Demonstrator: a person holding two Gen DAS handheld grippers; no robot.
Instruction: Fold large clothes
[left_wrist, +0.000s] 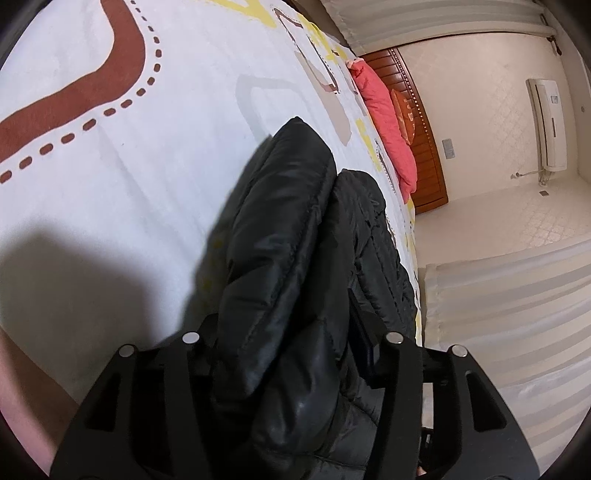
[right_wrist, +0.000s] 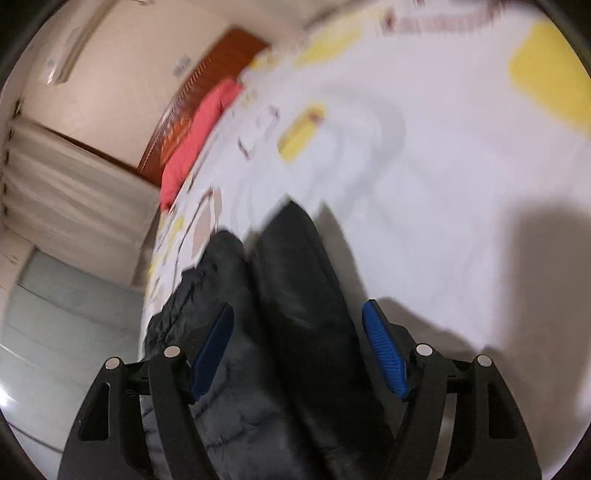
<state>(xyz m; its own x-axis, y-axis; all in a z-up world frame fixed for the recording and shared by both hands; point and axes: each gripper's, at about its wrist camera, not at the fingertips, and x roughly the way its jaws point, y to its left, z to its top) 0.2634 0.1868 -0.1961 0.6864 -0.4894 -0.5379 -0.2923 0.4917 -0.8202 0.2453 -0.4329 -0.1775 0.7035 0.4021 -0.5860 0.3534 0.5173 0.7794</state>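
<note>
Both grippers are on the black puffer jacket right now, and it lies along the side edge of the bed, running up toward the headboard end where a pink pillow sits. The jacket is bunched into two long padded rolls side by side, not flat.

Left gripper: a fat fold of jacket fills the gap between its jaws and hides the pads, so they look clamped on it, holding a thick wad instead of a single edge.

Right gripper: jaws set fairly wide, blue pads showing on both sides, with the padded roll lying between them. The right pad stands clear of the fabric, so I read this as not gripping. The view is smeared, so that contact is a judgement.

Here is the risk. The shell looks slick and puffy, so a thick wad could squirt out of the left jaws under any pull. With the right side loose, a lift would be one-sided and the fold would skew. And the jacket lies right at the bed's edge beside the floor; a tug that way could slide it off.
</note>
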